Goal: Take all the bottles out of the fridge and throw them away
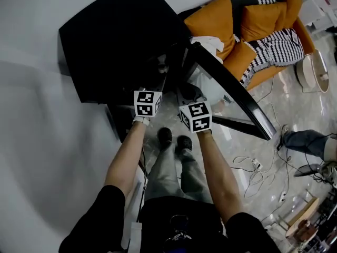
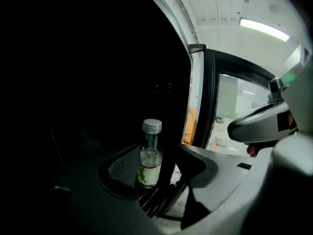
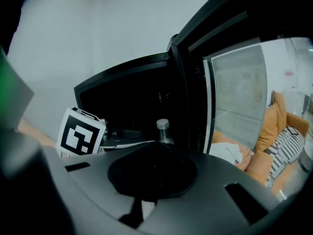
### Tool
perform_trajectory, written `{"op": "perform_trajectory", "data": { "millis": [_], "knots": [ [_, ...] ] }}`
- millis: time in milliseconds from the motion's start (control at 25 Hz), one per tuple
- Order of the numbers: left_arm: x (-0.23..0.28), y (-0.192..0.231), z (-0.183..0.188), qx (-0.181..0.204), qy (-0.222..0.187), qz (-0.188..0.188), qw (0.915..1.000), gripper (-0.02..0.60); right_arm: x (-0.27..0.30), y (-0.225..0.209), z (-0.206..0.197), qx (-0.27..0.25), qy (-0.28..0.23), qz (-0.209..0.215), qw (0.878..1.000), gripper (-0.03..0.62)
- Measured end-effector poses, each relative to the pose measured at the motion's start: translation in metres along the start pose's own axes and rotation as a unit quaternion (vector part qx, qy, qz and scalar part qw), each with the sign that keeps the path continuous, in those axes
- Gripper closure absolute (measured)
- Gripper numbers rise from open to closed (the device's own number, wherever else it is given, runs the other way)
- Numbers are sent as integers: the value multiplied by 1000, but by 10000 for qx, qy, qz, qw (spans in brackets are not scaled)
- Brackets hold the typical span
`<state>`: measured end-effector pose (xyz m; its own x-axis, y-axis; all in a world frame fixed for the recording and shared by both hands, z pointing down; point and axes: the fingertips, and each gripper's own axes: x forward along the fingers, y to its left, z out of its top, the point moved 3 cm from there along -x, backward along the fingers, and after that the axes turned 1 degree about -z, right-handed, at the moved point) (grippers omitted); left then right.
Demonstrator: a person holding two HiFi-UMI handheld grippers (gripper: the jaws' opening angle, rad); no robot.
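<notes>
Black fridge [image 1: 121, 41] set against a pale wall [image 1: 31, 115], seen from above, with its glass door [image 1: 231, 96] standing wide open toward the room. Glossy marbled floor [image 1: 295, 109] underneath, loose cables [image 1: 253, 173] trailing across it at the right. Beyond the door, an orange sofa [image 1: 210, 20] with orange cushions and a black-and-white patterned throw [image 1: 279, 46]. White cloth [image 1: 210, 44] draped at the sofa's near end. Very dark inside the fridge, with little to make out beyond a wire shelf [image 2: 154, 202].

Left gripper [image 2: 157, 176] aimed into the fridge opening, jaws apart. Between them, in the left gripper view, a small clear bottle [image 2: 149, 155], upright on the shelf, with a pale screw cap, a red-and-green label and clear liquid inside. No pad clamped on it. Cannot tell whether either pad brushes the glass.

Right gripper [image 3: 152, 168] just beside the left one, also facing the opening, jaws closed together with nothing caught between them. In the right gripper view, only the bottle's cap and neck showing above the closed tips, further inside the fridge and apart from them.
</notes>
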<state>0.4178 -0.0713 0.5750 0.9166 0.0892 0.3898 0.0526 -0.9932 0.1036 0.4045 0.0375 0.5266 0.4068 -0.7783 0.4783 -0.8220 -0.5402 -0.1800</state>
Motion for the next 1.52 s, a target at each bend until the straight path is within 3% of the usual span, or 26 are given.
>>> {"op": "perform_trajectory", "data": {
  "millis": [200, 480, 880, 1520],
  "knots": [
    [24, 4, -20, 97, -81, 105, 9999, 296, 13, -9, -11, -100, -260, 8, 9996, 586],
    [69, 13, -46, 273, -132, 250, 9992, 241, 27, -24, -35, -233, -522, -1, 9984, 586],
    [102, 25, -60, 480, -275, 583, 9968, 264, 41, -35, -39, -241, -774, -45, 9967, 586],
    [98, 15, -58, 404, -311, 398, 9979, 267, 40, -54, -56, -106, -630, -74, 9979, 586]
  ]
}}
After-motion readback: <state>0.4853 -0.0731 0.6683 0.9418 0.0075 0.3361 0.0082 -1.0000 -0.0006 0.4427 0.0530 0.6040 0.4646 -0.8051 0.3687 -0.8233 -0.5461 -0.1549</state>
